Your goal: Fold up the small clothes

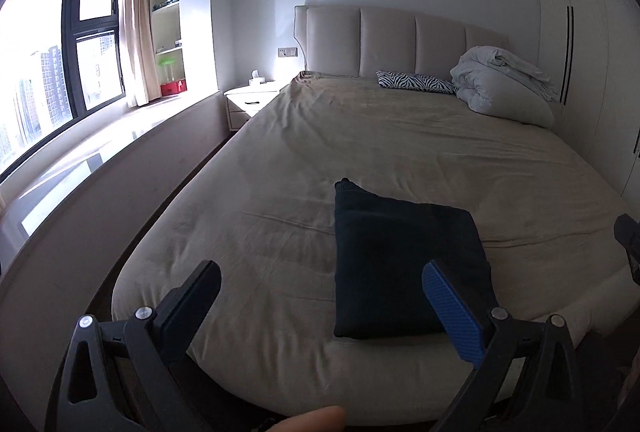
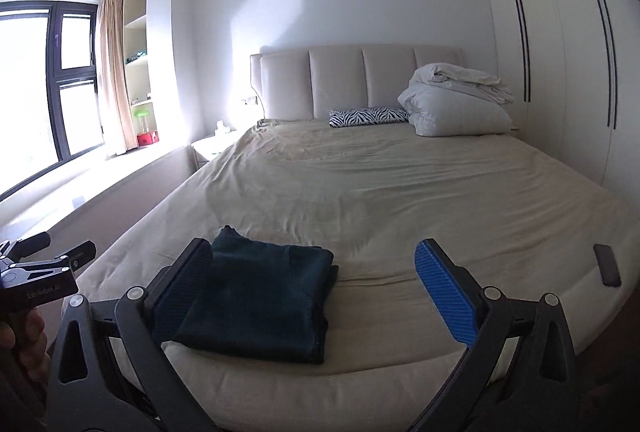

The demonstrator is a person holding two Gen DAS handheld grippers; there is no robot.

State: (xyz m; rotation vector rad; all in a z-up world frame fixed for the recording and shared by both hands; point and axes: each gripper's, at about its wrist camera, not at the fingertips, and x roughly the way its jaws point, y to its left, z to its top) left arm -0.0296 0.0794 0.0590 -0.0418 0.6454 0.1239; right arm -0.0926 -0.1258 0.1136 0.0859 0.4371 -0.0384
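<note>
A dark teal garment (image 1: 400, 264) lies folded into a flat rectangle near the foot of the beige bed (image 1: 360, 135). My left gripper (image 1: 320, 268) hangs above the bed's near edge, open and empty, its blue pad (image 1: 452, 312) in front of the garment's right side. In the right wrist view the same garment (image 2: 260, 296) sits low and left. My right gripper (image 2: 316, 248) stands wide open over it, touching nothing. The left gripper (image 2: 48, 256) shows at the left edge, held by a hand (image 2: 20, 336). Part of the right gripper (image 1: 628, 240) shows at the left wrist view's right edge.
A zebra-print pillow (image 2: 368, 116) and a piled white duvet (image 2: 456, 99) lie by the headboard. A small dark flat device (image 2: 608, 264) rests on the bed's right edge. White wardrobe doors (image 2: 560, 51) stand on the right; a nightstand (image 1: 250, 99) and window (image 1: 60, 51) on the left.
</note>
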